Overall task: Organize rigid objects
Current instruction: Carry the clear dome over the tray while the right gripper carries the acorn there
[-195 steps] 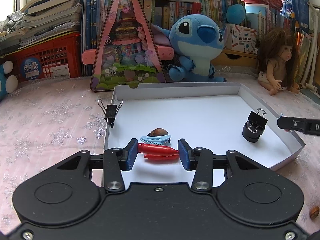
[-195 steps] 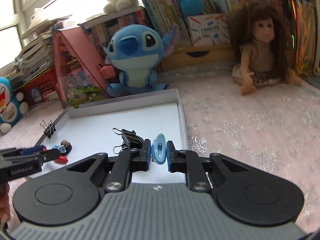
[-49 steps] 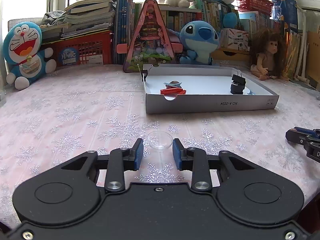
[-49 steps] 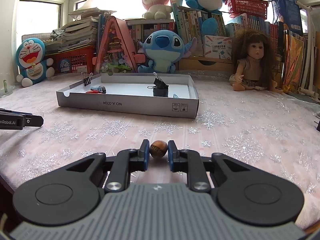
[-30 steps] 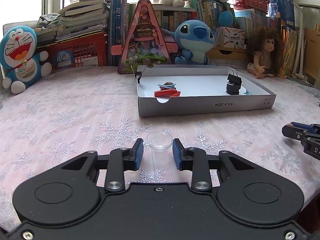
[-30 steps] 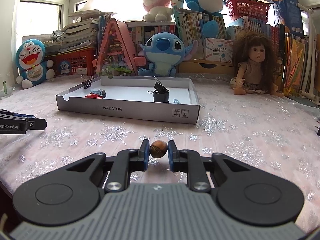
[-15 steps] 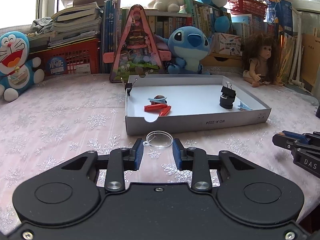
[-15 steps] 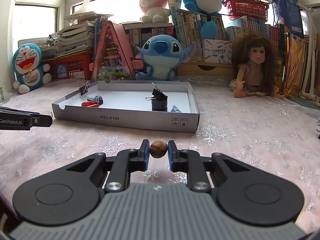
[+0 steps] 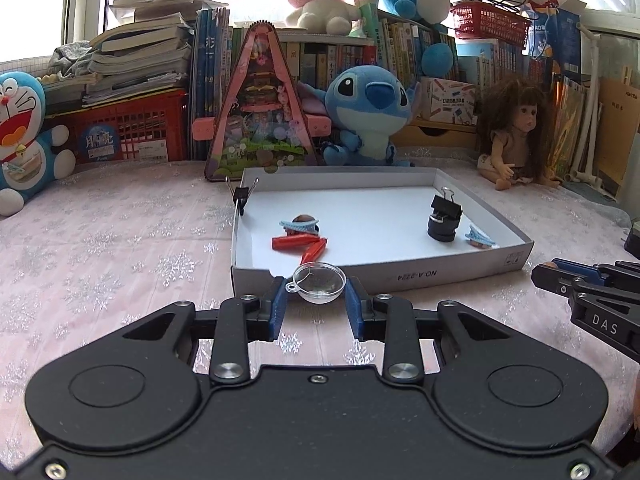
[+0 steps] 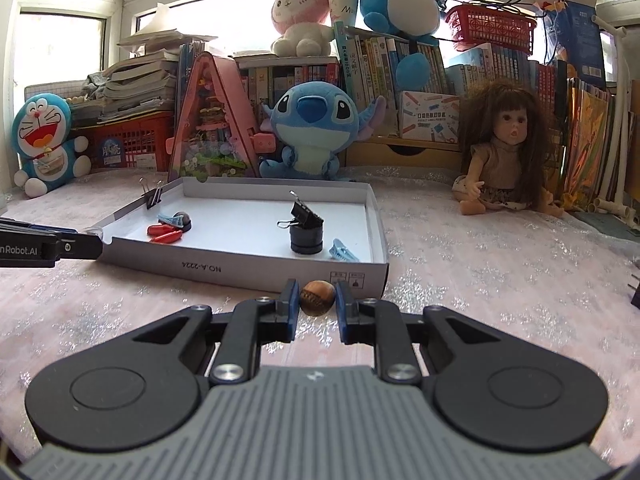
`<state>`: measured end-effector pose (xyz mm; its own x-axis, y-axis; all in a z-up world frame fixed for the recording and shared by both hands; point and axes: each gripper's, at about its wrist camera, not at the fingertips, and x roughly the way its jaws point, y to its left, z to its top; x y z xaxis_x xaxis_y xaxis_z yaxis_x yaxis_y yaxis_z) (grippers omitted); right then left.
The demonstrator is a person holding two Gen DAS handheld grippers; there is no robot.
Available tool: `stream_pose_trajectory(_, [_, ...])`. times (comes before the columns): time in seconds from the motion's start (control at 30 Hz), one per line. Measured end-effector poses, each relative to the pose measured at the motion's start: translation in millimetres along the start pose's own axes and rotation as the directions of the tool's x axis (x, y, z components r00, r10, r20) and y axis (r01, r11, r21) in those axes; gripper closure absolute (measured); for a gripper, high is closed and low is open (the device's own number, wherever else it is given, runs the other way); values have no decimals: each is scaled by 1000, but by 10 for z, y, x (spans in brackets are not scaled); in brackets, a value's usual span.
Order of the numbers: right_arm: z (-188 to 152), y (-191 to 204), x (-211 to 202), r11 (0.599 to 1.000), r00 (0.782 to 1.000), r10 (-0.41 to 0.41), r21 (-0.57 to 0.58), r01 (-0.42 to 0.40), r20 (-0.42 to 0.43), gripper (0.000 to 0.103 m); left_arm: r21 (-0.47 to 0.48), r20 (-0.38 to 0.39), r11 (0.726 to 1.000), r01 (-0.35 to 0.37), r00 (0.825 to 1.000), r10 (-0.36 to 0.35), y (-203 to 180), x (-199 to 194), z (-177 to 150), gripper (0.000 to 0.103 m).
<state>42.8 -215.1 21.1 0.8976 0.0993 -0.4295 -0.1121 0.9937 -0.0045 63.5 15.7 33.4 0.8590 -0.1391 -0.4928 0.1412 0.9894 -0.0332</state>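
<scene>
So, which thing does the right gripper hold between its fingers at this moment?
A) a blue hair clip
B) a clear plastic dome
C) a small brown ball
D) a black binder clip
C: in the right wrist view the right gripper is shut on the small brown ball, in front of the white box; the clear dome is in the left gripper.

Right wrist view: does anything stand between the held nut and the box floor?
Only the box's near wall lies between the brown nut, held in the right gripper, and the floor; it must clear it.
</scene>
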Motion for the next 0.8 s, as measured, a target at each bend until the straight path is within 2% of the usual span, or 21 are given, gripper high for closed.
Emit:
stream_pose_trajectory(0.67, [362,-92,404,1000,1000,6,30,-6,4,79,-11,5,999,45,999,-45,-76,364,358,73])
stream_pose_trajectory(0.8, [415,-96,486,1000,1000,3,31,-3,5,79,-21,7,999,34,999,-33,-39,446,421,73])
